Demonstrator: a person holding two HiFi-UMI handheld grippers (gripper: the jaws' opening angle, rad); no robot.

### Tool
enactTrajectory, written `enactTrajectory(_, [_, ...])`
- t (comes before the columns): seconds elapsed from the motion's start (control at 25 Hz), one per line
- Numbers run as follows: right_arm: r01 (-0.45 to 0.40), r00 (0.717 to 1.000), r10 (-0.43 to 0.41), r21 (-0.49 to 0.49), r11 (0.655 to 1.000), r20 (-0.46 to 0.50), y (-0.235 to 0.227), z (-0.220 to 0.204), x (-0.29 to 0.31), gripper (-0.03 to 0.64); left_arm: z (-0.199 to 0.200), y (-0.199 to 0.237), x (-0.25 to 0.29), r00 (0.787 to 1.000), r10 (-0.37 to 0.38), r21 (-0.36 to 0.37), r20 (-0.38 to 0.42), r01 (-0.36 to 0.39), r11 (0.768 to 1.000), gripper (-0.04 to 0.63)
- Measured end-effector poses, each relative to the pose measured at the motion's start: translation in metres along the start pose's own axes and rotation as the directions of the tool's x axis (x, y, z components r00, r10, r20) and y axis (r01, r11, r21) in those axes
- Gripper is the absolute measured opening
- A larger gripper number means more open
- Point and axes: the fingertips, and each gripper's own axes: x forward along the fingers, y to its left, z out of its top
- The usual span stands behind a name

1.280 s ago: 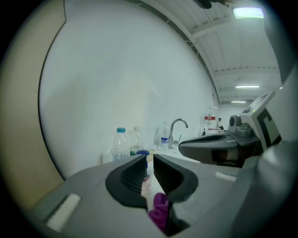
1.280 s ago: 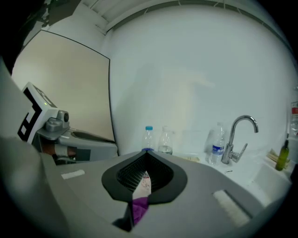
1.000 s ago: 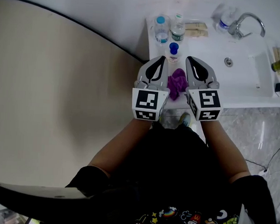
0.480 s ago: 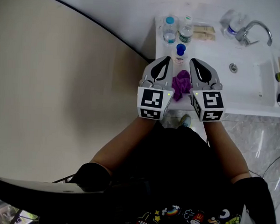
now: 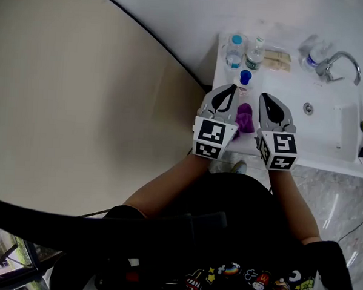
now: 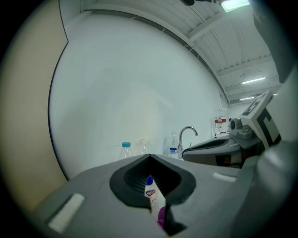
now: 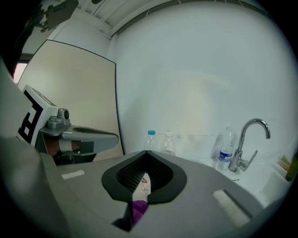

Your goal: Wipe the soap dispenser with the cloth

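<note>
The soap dispenser (image 5: pixel 245 78), a small pale bottle with a blue pump top, stands on the white sink counter (image 5: pixel 282 80) near its left end. A purple cloth (image 5: pixel 244 119) lies bunched just in front of it, near the counter's front edge. My left gripper (image 5: pixel 230 88) hovers left of the cloth and my right gripper (image 5: pixel 266 96) right of it. Both are shut and empty, pointing towards the back wall. Through the slit of the left jaws I see the dispenser (image 6: pixel 150 188) and cloth (image 6: pixel 161 216); the right gripper view shows the dispenser (image 7: pixel 144 184) and cloth (image 7: pixel 138 208) likewise.
Two water bottles (image 5: pixel 236 47) stand behind the dispenser at the wall. A chrome faucet (image 5: pixel 334 61) with another bottle (image 5: pixel 312 51) beside it sits over the basin (image 5: pixel 308 108) to the right. A beige wall (image 5: pixel 80 106) closes off the counter's left side.
The head camera has swung, so the sink now sits further right in the picture. Both grippers stay shut on either side of the cloth.
</note>
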Motion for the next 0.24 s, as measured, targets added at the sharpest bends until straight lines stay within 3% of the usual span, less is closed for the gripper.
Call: enactTrajectory(0.24, [-0.004, 1.0, 0.004, 0.003, 1.0, -0.01, -0.016, -0.002, -0.008, 0.023, 0.002, -0.011, 0.005, 1.0, 0.024, -0.014, 0.009, -0.024, 1.0, 0.098])
